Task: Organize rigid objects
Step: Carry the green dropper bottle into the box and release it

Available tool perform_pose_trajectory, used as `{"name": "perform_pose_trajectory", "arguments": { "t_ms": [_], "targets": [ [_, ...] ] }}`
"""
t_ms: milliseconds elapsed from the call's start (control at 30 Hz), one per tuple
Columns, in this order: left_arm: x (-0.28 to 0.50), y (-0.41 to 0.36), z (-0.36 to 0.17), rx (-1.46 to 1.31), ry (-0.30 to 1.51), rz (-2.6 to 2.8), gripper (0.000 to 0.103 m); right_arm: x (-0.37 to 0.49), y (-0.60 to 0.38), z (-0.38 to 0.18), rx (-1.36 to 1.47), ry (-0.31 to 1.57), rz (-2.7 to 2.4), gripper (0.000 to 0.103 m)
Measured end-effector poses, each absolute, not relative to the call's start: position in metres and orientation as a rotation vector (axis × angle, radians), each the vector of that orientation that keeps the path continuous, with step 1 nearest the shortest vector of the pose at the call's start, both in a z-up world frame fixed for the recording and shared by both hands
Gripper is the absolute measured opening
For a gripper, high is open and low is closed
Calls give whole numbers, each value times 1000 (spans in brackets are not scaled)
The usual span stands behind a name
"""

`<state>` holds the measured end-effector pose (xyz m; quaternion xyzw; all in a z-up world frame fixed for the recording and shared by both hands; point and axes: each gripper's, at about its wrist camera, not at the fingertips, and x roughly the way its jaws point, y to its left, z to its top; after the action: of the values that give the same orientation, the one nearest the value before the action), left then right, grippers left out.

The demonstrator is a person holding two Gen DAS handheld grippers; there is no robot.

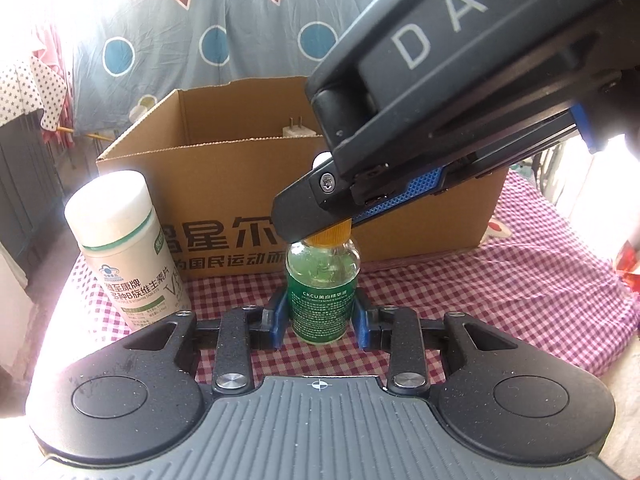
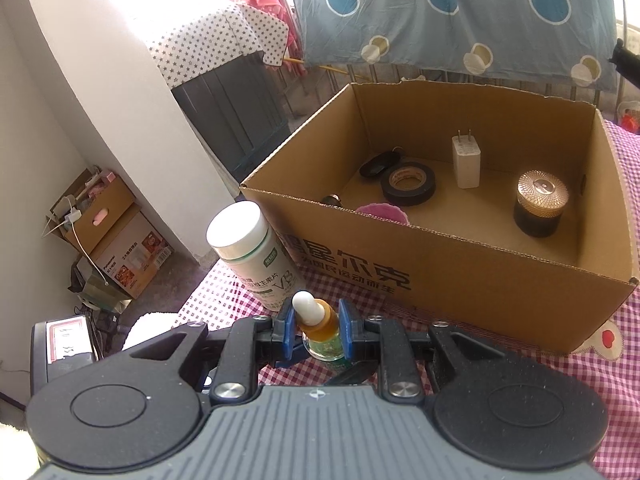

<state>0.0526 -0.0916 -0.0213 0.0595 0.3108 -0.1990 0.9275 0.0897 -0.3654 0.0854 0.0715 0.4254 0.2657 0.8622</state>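
**Dropper bottle gripped by both, box half filled**

Left of the jaws stands the white vitamin bottle [image 1: 120, 248], not yet packed. The left gripper [image 1: 319, 322] is clamped on the green dropper bottle [image 1: 322, 292] at its label; the right gripper [image 2: 316, 330] pinches its amber neck from above. Beyond the jaws, the cardboard box [image 2: 460, 276] already holds a tape roll [image 2: 408, 186], charger [image 2: 466, 162] and gold-lidded jar [image 2: 538, 208]. Two bottles appear to remain on the checked tabletop [image 1: 500, 288].
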Motion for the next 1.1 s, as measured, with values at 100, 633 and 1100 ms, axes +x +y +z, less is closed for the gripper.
{"name": "perform_pose_trajectory", "arguments": {
  "t_ms": [100, 633, 1100],
  "targets": [
    [44, -90, 3, 147, 589, -404, 32, 80, -370, 106, 159, 835, 577, 24],
    [91, -99, 105, 67, 552, -503, 32, 119, -400, 202, 171, 680, 607, 25],
    [216, -139, 54, 53, 868, -495, 32, 252, -435, 129, 250, 860, 566, 25]
  ]
}}
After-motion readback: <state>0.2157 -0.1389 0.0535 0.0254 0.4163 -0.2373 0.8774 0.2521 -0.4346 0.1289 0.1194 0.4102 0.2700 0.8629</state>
